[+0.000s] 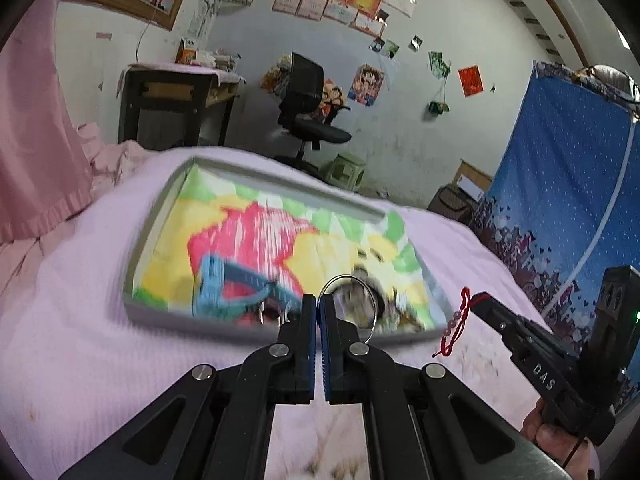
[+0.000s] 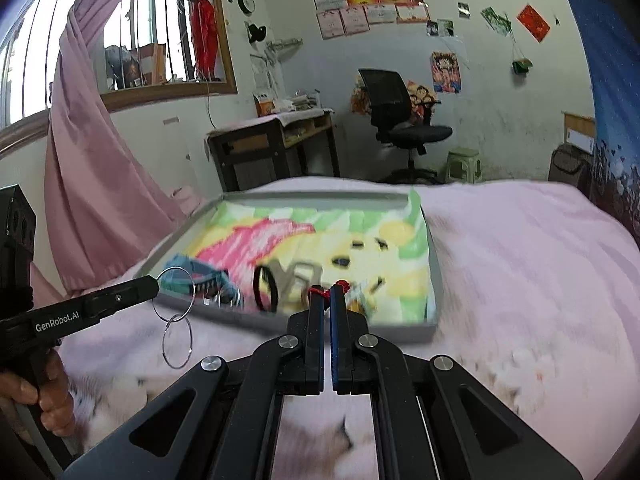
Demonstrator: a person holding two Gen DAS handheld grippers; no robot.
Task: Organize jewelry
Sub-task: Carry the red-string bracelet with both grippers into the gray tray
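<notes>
Rings (image 2: 175,307) of thin silver wire, two of them linked, hung from the left gripper (image 1: 319,305), whose jaws were pinched shut on the upper ring; the lower one dangled free above the pink bedspread (image 2: 520,264), just off the tray's (image 2: 435,280) near left corner; the right gripper (image 2: 327,297) was closed on a red cord bracelet (image 1: 456,322) with pale beads, which hung from its tips beside the tray's near right corner; the grey tray lay on the bed with a bright cartoon towel (image 2: 304,232) inside; on the towel, near the front edge, lay a blue strap (image 2: 200,274), a black band (image 2: 266,287) and some smaller pieces too blurred to name.
</notes>
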